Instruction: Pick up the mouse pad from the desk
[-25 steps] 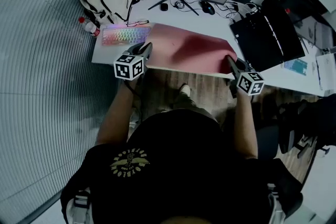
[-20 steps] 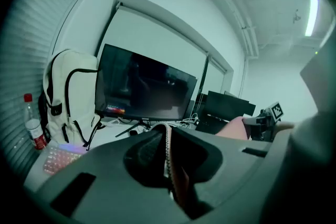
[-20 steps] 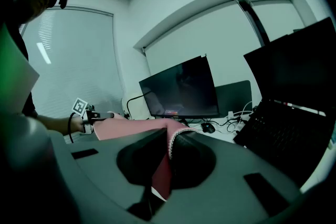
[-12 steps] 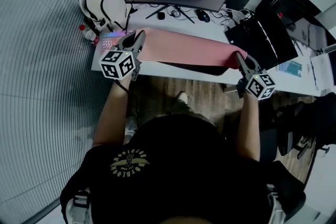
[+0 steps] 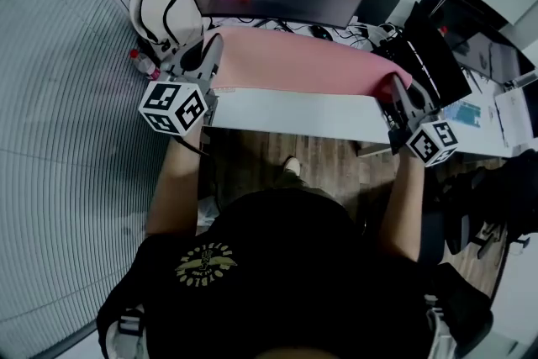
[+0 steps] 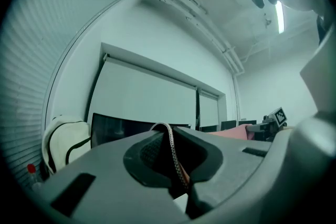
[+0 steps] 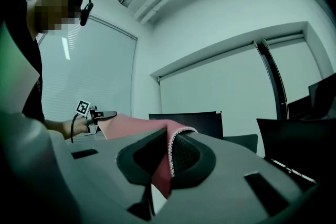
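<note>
Both arms are extended; the left gripper (image 5: 212, 43) and right gripper (image 5: 394, 85) are held level, clamped on the mouse pad (image 5: 294, 61).

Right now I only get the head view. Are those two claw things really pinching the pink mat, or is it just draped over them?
Observer: Really pinching. In the left gripper view, the left gripper is shut on the stitched edge of the mouse pad.
Operator: And the other claw?
Observer: Same. In the right gripper view, the right gripper clamps the pink edge, and its pale stitching runs up between the dark pads.
</note>
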### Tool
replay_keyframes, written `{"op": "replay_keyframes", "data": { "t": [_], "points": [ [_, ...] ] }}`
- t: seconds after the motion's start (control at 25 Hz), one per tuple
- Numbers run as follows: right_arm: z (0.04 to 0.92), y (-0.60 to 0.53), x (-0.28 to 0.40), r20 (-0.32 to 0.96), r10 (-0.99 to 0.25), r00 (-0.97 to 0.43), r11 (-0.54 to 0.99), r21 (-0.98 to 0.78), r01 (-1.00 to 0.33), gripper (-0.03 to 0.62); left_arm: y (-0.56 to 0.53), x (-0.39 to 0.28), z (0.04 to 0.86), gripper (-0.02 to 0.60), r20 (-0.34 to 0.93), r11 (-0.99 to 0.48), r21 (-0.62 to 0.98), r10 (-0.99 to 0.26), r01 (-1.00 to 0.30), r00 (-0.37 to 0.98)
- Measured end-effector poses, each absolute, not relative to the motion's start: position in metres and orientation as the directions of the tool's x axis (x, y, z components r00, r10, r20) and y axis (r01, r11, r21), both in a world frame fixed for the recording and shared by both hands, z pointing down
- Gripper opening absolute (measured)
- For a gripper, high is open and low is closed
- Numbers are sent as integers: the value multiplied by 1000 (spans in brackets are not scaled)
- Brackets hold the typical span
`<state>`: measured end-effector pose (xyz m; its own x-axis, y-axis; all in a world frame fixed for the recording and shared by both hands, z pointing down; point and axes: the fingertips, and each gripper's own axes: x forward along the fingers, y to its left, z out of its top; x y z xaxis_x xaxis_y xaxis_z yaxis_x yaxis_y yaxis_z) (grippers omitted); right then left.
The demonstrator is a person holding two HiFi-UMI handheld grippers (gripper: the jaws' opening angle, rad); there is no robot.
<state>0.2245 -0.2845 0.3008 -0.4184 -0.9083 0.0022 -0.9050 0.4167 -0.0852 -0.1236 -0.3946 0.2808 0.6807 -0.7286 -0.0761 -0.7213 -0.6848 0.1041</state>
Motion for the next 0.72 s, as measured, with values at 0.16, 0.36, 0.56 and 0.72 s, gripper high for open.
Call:
{"op": "replay_keyframes", "data": {
  "t": [0.16, 0.36, 0.56, 0.72],
  "points": [
    [274, -280, 224, -31, -907, -420, 421, -54, -905, 17, -389, -124, 255, 26, -105, -693, 91, -721, -715, 685],
    [246, -269, 219, -75, -901, -427, 429, -10, -903, 17, -380, -127, 226, 26, -150, -693, 73, -719, -717, 679],
    [216, -258, 214, -125, -888, -442, 441, 39, -897, 17, -372, -131, 199, 26, -189, -691, 39, -714, -722, 674],
    [200, -248, 212, -150, -887, -436, 433, 57, -900, 17, -363, -133, 186, 26, -211, -691, 33, -711, -722, 671]
  ]
}}
